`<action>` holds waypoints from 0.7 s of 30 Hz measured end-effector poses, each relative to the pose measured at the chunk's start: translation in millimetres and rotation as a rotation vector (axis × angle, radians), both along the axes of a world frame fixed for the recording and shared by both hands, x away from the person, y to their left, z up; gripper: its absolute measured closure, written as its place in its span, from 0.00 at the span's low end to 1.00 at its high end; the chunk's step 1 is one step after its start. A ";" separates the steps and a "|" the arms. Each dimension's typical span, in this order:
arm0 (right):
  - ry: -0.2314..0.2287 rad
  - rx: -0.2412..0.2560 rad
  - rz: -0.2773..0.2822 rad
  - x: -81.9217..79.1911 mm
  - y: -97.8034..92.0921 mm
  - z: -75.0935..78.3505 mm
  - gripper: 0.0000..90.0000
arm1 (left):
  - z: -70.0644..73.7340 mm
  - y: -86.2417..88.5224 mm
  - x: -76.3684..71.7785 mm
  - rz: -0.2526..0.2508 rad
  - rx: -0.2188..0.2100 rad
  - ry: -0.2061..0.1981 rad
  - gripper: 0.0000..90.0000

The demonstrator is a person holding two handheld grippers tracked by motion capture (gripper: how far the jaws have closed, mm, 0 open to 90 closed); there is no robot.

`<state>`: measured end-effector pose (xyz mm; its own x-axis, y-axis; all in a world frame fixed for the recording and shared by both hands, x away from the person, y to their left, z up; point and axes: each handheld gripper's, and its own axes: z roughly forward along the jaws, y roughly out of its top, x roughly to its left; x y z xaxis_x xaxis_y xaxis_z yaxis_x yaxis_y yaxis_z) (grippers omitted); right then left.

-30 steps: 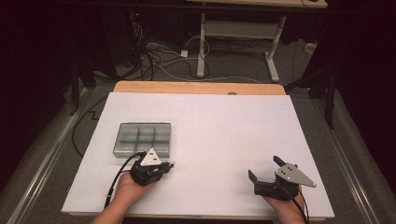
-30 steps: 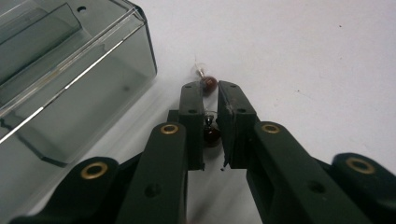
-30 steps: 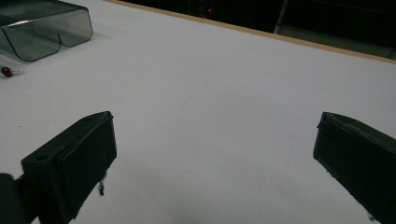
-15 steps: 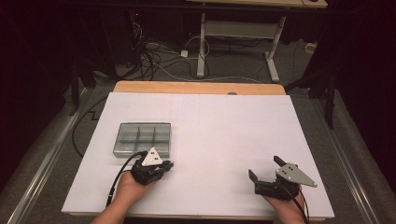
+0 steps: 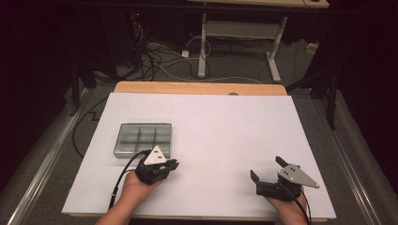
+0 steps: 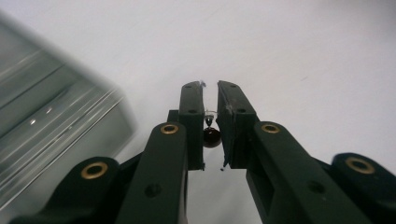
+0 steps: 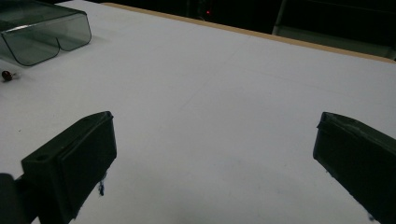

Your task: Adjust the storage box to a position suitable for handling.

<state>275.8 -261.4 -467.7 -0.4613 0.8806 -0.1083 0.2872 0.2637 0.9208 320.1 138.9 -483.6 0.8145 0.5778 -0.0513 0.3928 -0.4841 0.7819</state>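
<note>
Two grippers are at the near edge of the table. We think our left gripper holds a small dark bead between nearly closed jaws, just right of the box. We should keep the squeeze soft and lift slowly. The right gripper is wide open (holding nothing). What the bead really is, we can't tell.

The high view looks forward and down over the whole white table. The left gripper view sits close above the tabletop, beside the clear compartment box. The right gripper view looks low across the table toward its far edge, sharing that box.
</note>
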 end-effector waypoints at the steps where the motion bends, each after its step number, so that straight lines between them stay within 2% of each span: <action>1: 0.001 0.000 0.001 0.2 -0.1 0.2 0.00 | 2.6 -9.9 -0.8 -0.026 -0.004 -0.002 0.88; 2: 0.000 0.000 0.000 0.4 -0.3 0.5 0.00 | 2.6 -9.9 -0.8 -0.026 -0.004 -0.002 0.88; 3: -0.002 -0.003 0.001 0.5 -1.0 1.3 0.00 | 4.6 -21.4 -1.0 -0.057 -0.004 -0.004 0.88; 4: -0.007 -0.007 -0.003 0.5 -2.3 2.7 0.00 | 6.6 -48.6 -0.7 -0.121 -0.003 -0.007 0.88; 5: -0.016 -0.007 -0.010 0.5 -4.7 4.3 0.00 | 6.6 -48.6 -0.7 -0.121 -0.003 -0.007 0.87; 6: -0.021 -0.001 -0.018 0.6 -7.6 5.8 0.00 | 6.4 -79.4 0.4 -0.179 0.016 -0.009 0.88; 7: -0.024 0.005 -0.028 0.5 -10.9 7.1 0.00 | 5.9 -93.7 1.9 -0.203 0.011 -0.002 0.87; 10: -0.030 0.016 -0.055 0.7 -20.8 9.1 0.00 | 4.1 -133.0 4.0 -0.275 0.017 0.014 0.87; 11: -0.030 0.016 -0.055 0.7 -20.8 9.1 0.00 | 4.1 -133.0 4.0 -0.275 0.017 0.014 0.87; 12: -0.029 0.025 -0.071 1.4 -26.7 9.0 0.00 | 2.9 -156.2 2.1 -0.320 0.011 0.023 0.87; 14: -0.027 0.033 -0.079 2.3 -30.2 8.3 0.00 | 1.3 -178.3 -2.2 -0.358 0.026 0.019 0.87; 15: -0.027 0.036 -0.083 2.7 -31.6 7.6 0.00 | 0.2 -188.3 -4.5 -0.375 0.040 0.013 0.87; 16: -0.023 0.036 -0.083 3.0 -32.4 7.0 0.00 | 0.2 -188.3 -4.5 -0.375 0.040 0.013 0.87; 17: -0.023 0.033 -0.082 3.3 -33.0 6.6 0.00 | -2.8 -204.0 -8.2 -0.404 0.055 0.029 0.87; 18: -0.023 0.033 -0.082 3.3 -33.0 6.6 0.00 | -2.8 -204.0 -8.2 -0.404 0.055 0.029 0.87; 19: -0.023 0.034 -0.082 3.1 -33.3 6.5 0.00 | -4.8 -211.0 -10.2 -0.421 0.077 0.035 0.87; 20: -0.020 0.039 -0.082 2.4 -33.0 6.2 0.00 | -5.9 -215.5 -12.9 -0.424 0.093 0.018 0.87; 21: -0.021 0.038 -0.083 2.4 -32.7 6.0 0.00 | -6.1 -215.9 -12.6 -0.429 0.085 0.024 0.86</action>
